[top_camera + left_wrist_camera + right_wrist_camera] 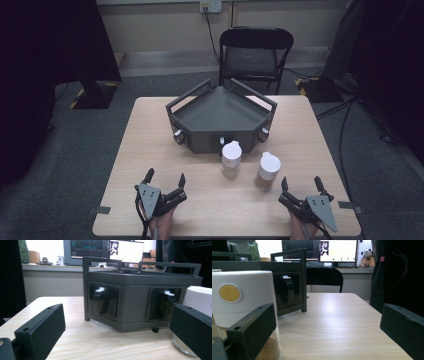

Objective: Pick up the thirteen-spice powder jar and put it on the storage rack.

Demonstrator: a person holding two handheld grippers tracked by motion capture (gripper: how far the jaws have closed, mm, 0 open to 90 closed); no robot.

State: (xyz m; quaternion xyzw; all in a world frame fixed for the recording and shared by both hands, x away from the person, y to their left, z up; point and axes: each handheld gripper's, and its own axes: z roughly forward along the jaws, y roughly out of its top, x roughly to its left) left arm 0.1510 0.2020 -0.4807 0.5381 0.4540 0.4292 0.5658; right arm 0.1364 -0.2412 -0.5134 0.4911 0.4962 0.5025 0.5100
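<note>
A: Pale wood table, dark carpet, a folding chair behind. Your left gripper and right gripper sit at the near edge, jaws spread, nothing in them.

B: Two white-capped jars stand just in front of the grey tray: left jar, right jar.

A: Clear bodies, probably glass, so rigid, slick, breakable. I'd take the right one low on its body, below the cap.

B: Your right gripper view adds a yellow dot on that cap and sandy powder inside. From above, you get the spacing instead.
</note>
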